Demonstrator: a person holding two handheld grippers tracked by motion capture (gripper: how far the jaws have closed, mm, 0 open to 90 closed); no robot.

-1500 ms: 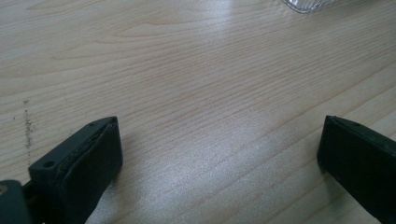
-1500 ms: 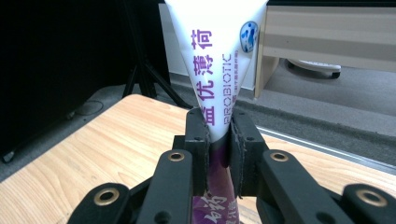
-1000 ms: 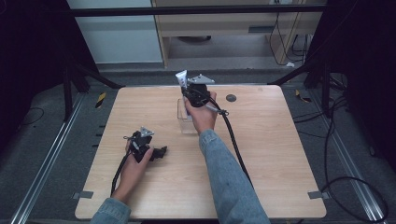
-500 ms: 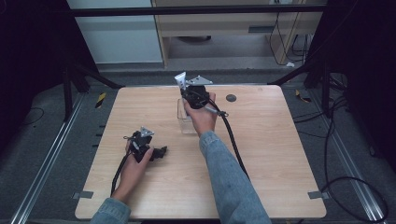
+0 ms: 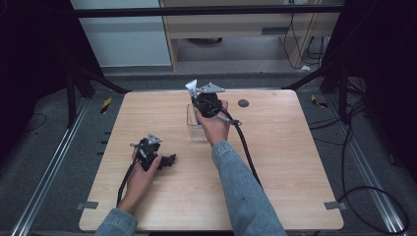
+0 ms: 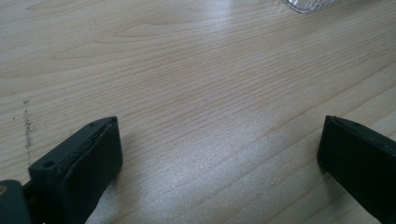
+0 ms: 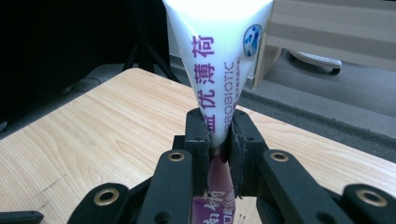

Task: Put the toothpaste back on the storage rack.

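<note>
Right claw clamped on a white tube above the clear box

The right claw (image 7: 219,135) gripped the white tube (image 7: 219,60) near its purple lower end, holding it upright over the clear plastic box (image 5: 196,129) at the far middle of the bench (image 5: 295,162); the tube bore purple lettering and the word PROBIOTIC. The left claw (image 6: 219,154) rested low over the bare wood near the bench's left side, jaws wide apart with nothing between them
</note>
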